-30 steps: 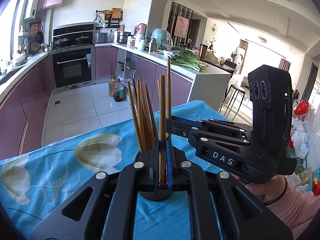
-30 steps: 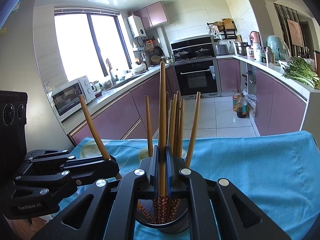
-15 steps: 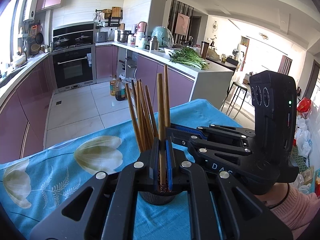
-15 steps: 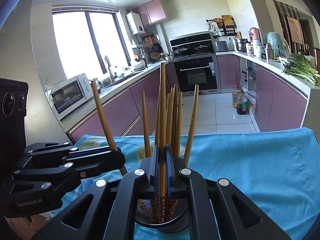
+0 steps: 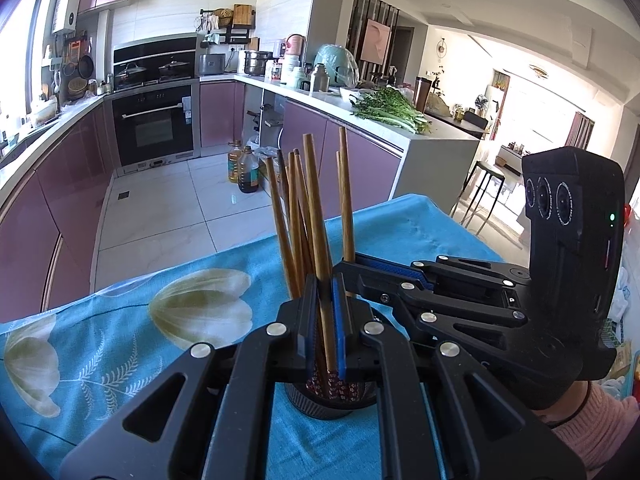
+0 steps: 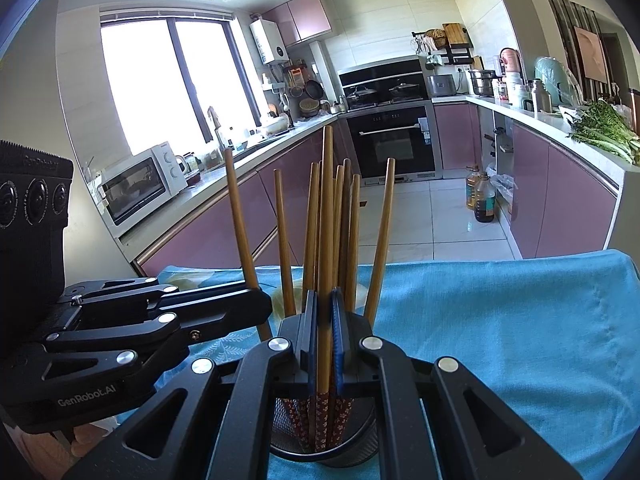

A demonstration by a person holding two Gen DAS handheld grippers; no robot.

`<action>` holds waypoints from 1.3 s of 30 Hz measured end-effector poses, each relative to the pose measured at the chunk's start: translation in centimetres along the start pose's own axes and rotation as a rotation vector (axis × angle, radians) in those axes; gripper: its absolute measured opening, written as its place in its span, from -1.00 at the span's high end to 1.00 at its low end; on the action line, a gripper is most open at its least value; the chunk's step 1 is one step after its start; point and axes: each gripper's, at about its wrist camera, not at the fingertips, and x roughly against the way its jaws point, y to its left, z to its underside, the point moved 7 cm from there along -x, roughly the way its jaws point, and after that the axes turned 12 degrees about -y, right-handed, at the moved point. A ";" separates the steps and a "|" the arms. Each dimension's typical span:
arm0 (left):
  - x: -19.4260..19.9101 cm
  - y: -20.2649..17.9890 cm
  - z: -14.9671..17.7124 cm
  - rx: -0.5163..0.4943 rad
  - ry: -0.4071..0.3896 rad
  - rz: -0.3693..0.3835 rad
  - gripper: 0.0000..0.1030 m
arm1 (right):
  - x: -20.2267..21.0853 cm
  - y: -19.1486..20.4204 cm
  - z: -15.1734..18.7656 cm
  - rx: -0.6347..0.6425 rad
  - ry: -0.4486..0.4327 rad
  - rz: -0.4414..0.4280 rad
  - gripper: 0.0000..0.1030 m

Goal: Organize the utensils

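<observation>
both grippers, left gripper (image 5: 325,320) and right gripper (image 6: 325,336), each clamp one chopstick (image 6: 326,240) over the holder (image 6: 324,446) below; crossing sticks could tip it.

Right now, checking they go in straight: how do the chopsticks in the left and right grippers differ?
The left chopstick, in the left gripper, leans left, apart from the bunch; the right chopstick, in the right gripper, stands nearly upright amid it. Both are brown wood, clamped in shut jaws over the black holder.
</observation>
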 end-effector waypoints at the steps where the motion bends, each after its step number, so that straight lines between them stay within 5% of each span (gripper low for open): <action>1: -0.2 0.1 0.0 0.001 0.003 -0.001 0.84 | -0.1 0.0 0.0 0.000 0.002 0.001 0.88; 24: -1.5 1.5 2.4 0.044 0.038 0.003 0.76 | 0.7 -0.3 0.4 -0.007 0.006 0.007 0.85; 30: 1.8 2.6 2.9 0.037 -0.053 -0.075 0.20 | 1.8 0.4 0.5 0.028 -0.017 0.014 0.28; 32: 3.2 3.1 3.1 0.034 -0.087 -0.116 -0.18 | 2.5 0.5 0.6 0.043 -0.032 0.027 -0.02; 39: 8.1 5.0 4.1 0.020 -0.190 -0.265 -0.84 | 4.6 1.8 1.4 0.129 -0.085 0.074 -0.54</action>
